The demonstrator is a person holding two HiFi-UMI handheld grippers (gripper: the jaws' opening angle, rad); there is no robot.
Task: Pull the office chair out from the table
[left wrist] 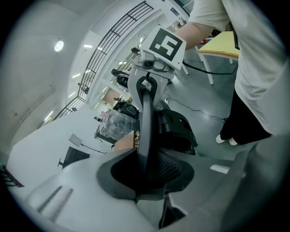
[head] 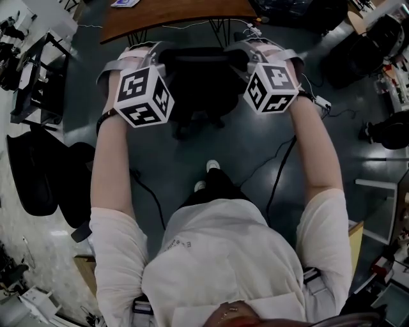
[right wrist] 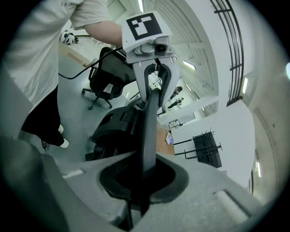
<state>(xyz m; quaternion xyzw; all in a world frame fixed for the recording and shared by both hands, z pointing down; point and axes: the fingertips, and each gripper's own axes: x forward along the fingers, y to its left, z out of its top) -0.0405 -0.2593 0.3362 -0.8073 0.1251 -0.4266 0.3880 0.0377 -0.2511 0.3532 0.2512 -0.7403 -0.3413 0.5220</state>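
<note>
A black office chair (head: 198, 83) stands on the dark floor just in front of the brown wooden table (head: 179, 13), its back towards me. My left gripper (head: 146, 54) is shut on the left end of the backrest's top edge, and my right gripper (head: 257, 48) is shut on the right end. In the left gripper view the thin black backrest edge (left wrist: 146, 122) runs out from between the jaws of the left gripper (left wrist: 147, 174) to the right gripper (left wrist: 156, 59). The right gripper view shows the same edge (right wrist: 149, 136) clamped in the right gripper (right wrist: 144, 181), with the left gripper (right wrist: 149, 45) at its far end.
My feet (head: 208, 175) are close behind the chair. Black cables (head: 278, 172) trail over the floor on the right. Other black chairs (head: 358, 57) stand at the far right, and black bags (head: 38, 172) lie at the left. A second office chair (right wrist: 106, 72) stands behind me.
</note>
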